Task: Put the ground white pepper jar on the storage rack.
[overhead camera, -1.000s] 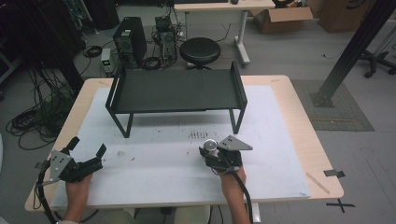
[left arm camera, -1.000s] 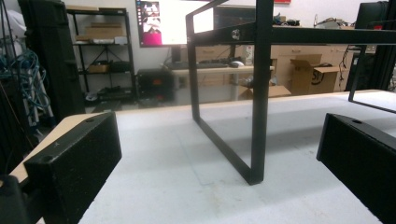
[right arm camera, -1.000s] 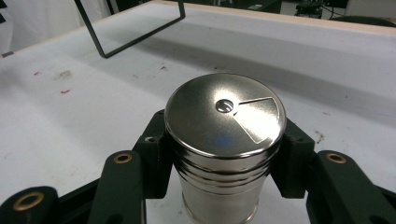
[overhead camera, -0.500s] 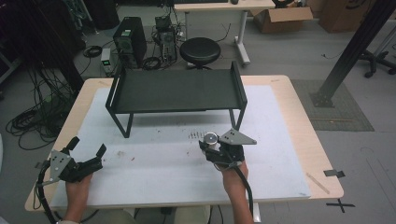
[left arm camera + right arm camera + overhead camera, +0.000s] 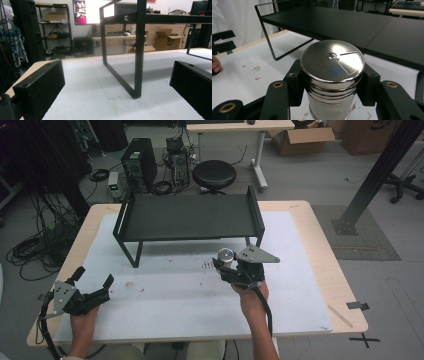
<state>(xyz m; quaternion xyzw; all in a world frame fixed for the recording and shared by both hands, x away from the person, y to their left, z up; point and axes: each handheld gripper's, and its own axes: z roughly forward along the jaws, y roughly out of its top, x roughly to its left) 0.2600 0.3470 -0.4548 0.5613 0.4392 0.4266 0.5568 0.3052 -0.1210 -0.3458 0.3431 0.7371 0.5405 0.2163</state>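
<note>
Quick count: 1 steel shaker, 1 black shelf rack, 2 grippers, 1 white mat on the bench. Right gripper is clamped on the shaker, both pads squeezing its sides, can upright, lid w/ a wedge slot facing up; it's held above the mat just in front of the rack's right front leg. Left gripper sits near the bench's front-left corner, jaws spread wide w/ nothing between. Lots of bare mat between the two, rack takes up the back edge.
</note>
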